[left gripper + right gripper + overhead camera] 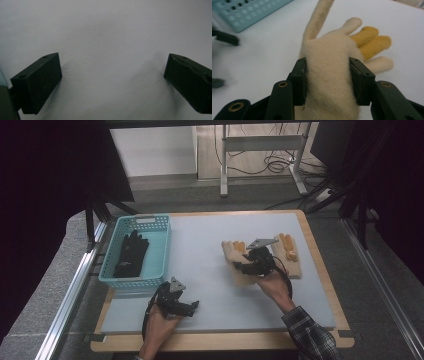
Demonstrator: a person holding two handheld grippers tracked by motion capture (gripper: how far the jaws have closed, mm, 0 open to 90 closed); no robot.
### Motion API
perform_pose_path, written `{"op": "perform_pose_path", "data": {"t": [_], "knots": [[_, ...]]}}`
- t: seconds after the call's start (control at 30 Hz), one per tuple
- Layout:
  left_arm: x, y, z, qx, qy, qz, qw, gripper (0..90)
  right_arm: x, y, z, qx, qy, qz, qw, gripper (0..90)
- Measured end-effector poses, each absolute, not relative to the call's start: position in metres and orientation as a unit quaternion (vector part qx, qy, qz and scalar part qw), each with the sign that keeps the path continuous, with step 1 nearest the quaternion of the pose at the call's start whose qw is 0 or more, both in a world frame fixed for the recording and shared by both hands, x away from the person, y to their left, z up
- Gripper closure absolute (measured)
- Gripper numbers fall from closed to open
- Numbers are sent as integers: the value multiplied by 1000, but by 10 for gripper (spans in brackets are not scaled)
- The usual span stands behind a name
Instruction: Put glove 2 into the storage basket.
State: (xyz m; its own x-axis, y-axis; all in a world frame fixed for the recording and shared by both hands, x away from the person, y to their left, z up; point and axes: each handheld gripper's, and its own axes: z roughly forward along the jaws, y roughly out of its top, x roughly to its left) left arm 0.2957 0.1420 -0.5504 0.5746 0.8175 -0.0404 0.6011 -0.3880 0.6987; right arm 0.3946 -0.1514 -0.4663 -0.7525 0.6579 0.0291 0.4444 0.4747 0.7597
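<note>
Right hand reaches in from the mat's [210,285] near right; right gripper [328,80] clamped on cream glove [329,65] at right-centre. Left gripper [112,82] near front-left edge, jaws wide apart, empty.

Grey table mat [210,285], teal basket [157,251], cream gloves [295,262]

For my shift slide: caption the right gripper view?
Right gripper clamps a cream knit glove above the white mat.

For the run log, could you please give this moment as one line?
right gripper: shut on glove | left gripper: open, over mat | basket: black glove
</note>
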Motion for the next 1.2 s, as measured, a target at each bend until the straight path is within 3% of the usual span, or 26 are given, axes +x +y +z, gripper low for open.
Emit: {"op": "perform_pose_path", "data": {"t": [0.3,0.53,0.7,0.87,1.2], "knots": [[296,142,-550,818,434,158,343,17,358,-134,-502,319,856,385,129,489],[295,142,-551,816,436,157,345,17,355,-136,-518,321,861,382,102,290],[295,142,-551,816,436,157,345,17,357,-146,-509,321,855,395,104,266],[295,142,-551,816,436,157,345,17,363,-162,-504,317,856,395,107,322],[296,142,-551,816,436,157,345,17,381,-207,-497,341,843,390,145,566]]}}
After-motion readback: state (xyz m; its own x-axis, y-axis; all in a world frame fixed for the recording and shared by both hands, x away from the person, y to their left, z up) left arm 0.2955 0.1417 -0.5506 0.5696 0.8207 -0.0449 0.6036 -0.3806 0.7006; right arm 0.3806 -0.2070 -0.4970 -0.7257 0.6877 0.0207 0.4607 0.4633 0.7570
